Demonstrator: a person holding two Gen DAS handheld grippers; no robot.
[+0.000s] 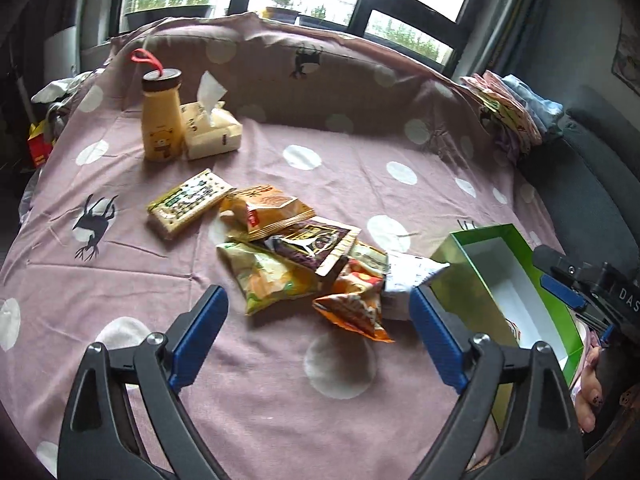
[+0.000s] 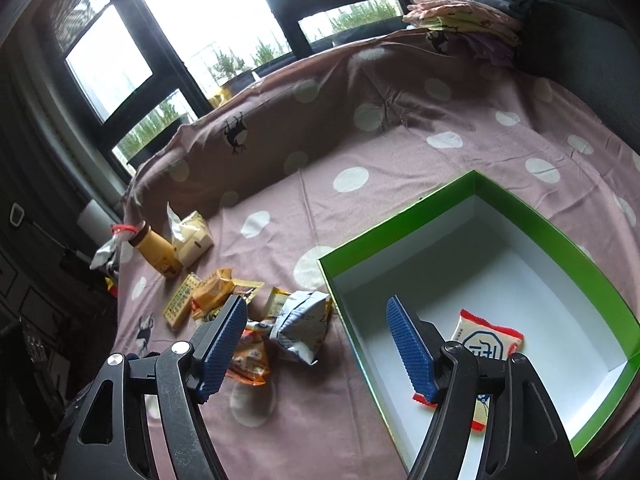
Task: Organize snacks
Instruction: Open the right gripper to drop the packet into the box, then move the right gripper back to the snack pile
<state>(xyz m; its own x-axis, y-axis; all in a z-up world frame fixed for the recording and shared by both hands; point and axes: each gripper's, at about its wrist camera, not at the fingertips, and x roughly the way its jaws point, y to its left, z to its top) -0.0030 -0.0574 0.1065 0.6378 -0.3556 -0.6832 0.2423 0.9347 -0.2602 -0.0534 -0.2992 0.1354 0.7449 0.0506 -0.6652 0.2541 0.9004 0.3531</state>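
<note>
A pink polka-dot bedspread (image 1: 280, 420) carries the scene; well beyond the left gripper (image 1: 318, 322), off to its left, a yellow bottle (image 1: 160, 120) with a dark cap stands upright, touching a tissue pack (image 1: 212, 132) on its right; nearer, ahead of the left blue finger (image 1: 200, 336), a green-and-white cracker pack (image 1: 188, 204) lies flat beside the heap of snack packets (image 1: 296, 256); that heap sits just ahead of the gap between the left gripper's jaws, which stand wide apart with nothing in them — an orange packet (image 1: 354, 310) is the closest to the gap; a white-grey pouch (image 1: 408, 276) lies just past the tip of the right-hand finger, against the green box (image 1: 472, 240). The right gripper (image 2: 316, 344) is likewise spread wide and grips nothing — its left finger hangs over the heap, its right finger over the box's white floor; a red-edged white packet (image 2: 490, 338) lies flat inside the box, just right of that finger; folded clothes (image 2: 472, 20) sit far beyond, at the right.
</note>
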